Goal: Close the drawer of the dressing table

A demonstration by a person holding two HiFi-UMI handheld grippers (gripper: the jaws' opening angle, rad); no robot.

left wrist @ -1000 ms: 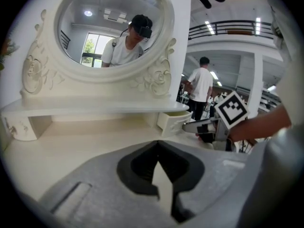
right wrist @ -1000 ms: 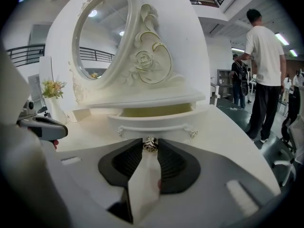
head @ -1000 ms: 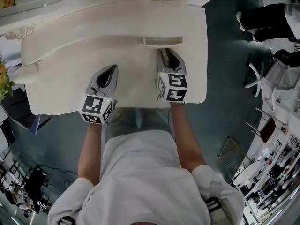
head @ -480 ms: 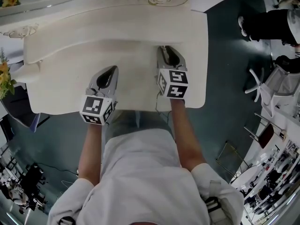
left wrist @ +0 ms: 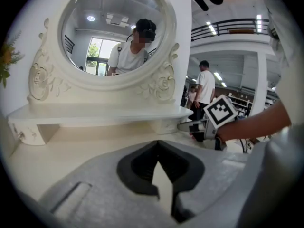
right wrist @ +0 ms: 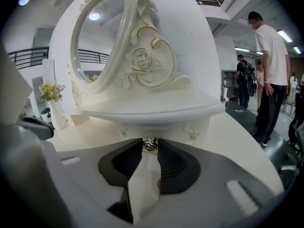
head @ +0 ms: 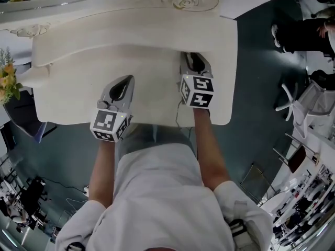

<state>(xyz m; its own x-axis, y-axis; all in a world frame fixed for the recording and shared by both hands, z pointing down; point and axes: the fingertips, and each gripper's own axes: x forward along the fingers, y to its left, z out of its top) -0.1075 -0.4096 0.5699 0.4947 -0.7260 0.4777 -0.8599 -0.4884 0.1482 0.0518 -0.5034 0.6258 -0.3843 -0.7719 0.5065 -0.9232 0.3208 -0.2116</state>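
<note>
While the left gripper [head: 123, 82] is resting just left of the drawer [right wrist: 167, 129], I am seeing its jaws pressed together at the tips with nothing between them. To its right, the right gripper [head: 194, 61] is clasping the small metal knob [right wrist: 150, 144] on the drawer front, its jaws narrowed onto it from both sides. A second ago the drawer was sticking out from under the raised shelf [head: 131, 33]; now it is sitting tucked in beneath that shelf, so I am judging the push as done or very nearly so, with only the letting go remaining.

Far left of the drawer, a bunch of yellow flowers [head: 8, 85] is leaning in by the table's edge. The cream tabletop [head: 73, 88] is lying bare around both grippers, and the oval mirror [left wrist: 114, 32] is standing above the drawer. Right of the drawer, dark grey floor [head: 251, 88] is showing, and a person in a white shirt [right wrist: 270, 42] is standing well apart from it.
</note>
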